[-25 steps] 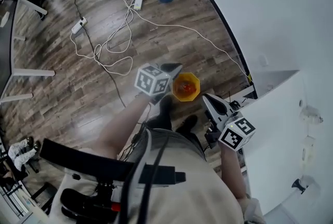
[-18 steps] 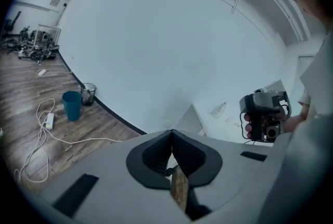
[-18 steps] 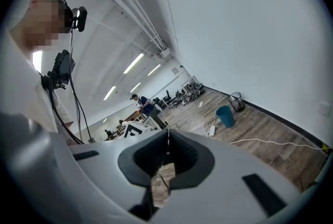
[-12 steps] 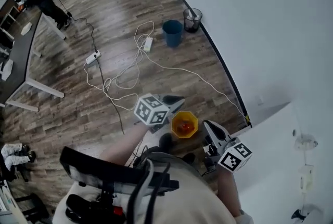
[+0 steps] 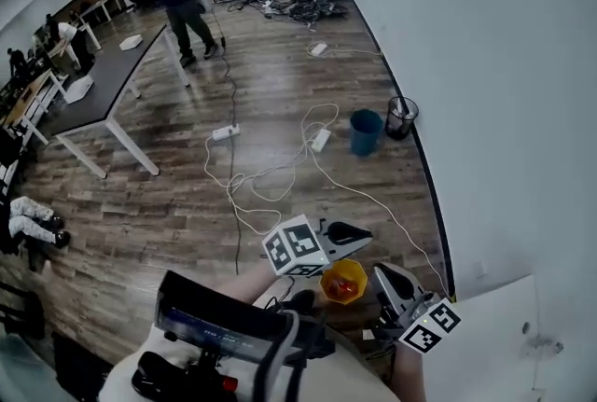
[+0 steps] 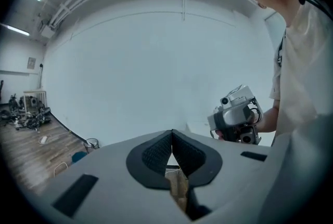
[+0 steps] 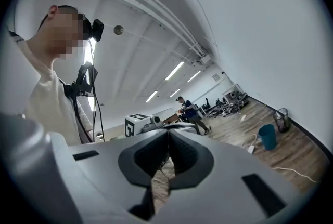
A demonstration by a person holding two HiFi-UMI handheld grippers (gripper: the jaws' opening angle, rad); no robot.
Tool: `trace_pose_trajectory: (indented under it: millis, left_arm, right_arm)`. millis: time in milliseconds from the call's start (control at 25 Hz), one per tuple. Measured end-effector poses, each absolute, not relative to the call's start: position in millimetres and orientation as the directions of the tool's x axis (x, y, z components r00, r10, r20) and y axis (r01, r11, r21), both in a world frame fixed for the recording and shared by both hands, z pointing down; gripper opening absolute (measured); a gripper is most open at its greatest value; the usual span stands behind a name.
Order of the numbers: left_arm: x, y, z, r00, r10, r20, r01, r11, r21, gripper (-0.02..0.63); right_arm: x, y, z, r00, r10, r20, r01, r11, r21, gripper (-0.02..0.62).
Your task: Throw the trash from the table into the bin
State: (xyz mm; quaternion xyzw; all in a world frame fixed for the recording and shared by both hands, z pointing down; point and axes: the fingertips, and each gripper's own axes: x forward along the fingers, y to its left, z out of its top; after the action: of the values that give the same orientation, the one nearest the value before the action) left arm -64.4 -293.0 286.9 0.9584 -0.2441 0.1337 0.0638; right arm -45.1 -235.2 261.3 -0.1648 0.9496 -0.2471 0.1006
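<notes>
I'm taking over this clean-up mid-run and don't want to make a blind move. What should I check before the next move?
1. Jaws of the left gripper are shut with nothing between them: ok.
2. Jaws of the right gripper are shut with nothing between them: ok.
3. The orange bin stands open by the feet, with a red item inside: ok.
4. Trash left on the white table: cannot tell, only a corner shows.

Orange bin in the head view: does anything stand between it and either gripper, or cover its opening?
Nothing visible does. The orange bin sits open below, between the left gripper and the right gripper, with a red item already inside. The fingers of both grippers are shut, with nothing held.
</notes>
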Motion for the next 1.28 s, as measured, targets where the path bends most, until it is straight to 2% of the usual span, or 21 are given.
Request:
trace_pose_trajectory:
  millis: [240,440,600,920,1280]
  left_arm:
    - [-88.2,-250.0,248.2,0.796,-0.565,0.216,-0.589,-0.806,0.063,0.014]
    - [-125.6,-217.0,245.1,0.712,-0.666,0.224,-0.691,-0.721,0.053,0.014]
    - [-143.2,-199.7,245.1,0.692,-0.684,0.230,-0.709,-0.703,0.045,0.014]
    - [-188.6,-165.8,239.0,0.707,-0.678,0.201,-0.690,-0.723,-0.011,0.014]
    - [-259.2,-85.0,262.6,0.733,-0.665,0.140,-0.678,-0.730,0.082,0.014]
  right_arm:
    - [-53.5,-207.0,241.0,-0.960,-0.232,-0.158,-0.133,0.872,-0.472,0.017]
    - [-84.2,-186.1,241.8,-0.977,-0.107,-0.185,-0.005,0.877,-0.480,0.017]
    - [-105.7,-171.7,240.7,-0.980,-0.058,-0.193,0.042,0.877,-0.479,0.017]
    - [-160.6,-145.0,248.6,-0.986,-0.053,-0.158,0.028,0.880,-0.474,0.017]
    - [-222.3,-72.0,262.4,-0.993,-0.085,-0.084,-0.041,0.905,-0.424,0.017]
